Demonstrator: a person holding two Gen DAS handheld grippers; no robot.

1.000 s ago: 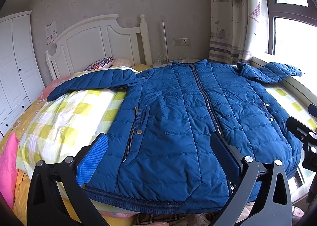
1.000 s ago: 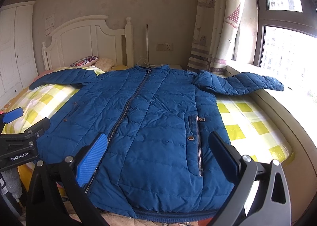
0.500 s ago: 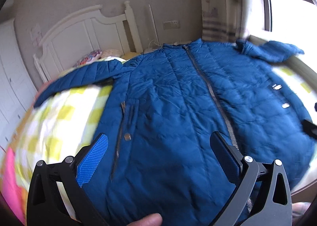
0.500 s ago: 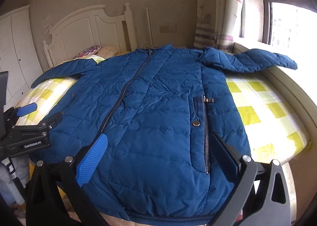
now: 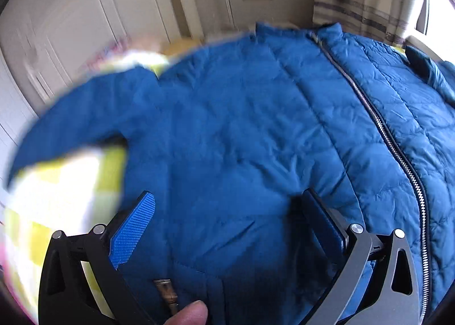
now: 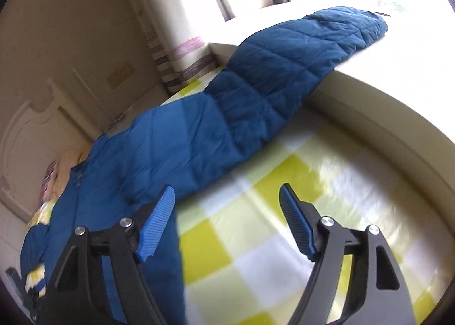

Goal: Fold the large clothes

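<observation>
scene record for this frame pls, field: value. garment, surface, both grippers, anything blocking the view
garment: blue quilted jacket, spread flat, front up, zipper closed
sleeve: right-side sleeve stretched out, its end lying on the window ledge
surface: bed with yellow-and-white checked sheet
left gripper: open, over the jacket front, nothing gripped
right gripper: fingers closing, over the sheet beside the jacket's edge, nothing between them
view: left wrist view motion-blurred; a fingertip shows at the bottom edge
</observation>
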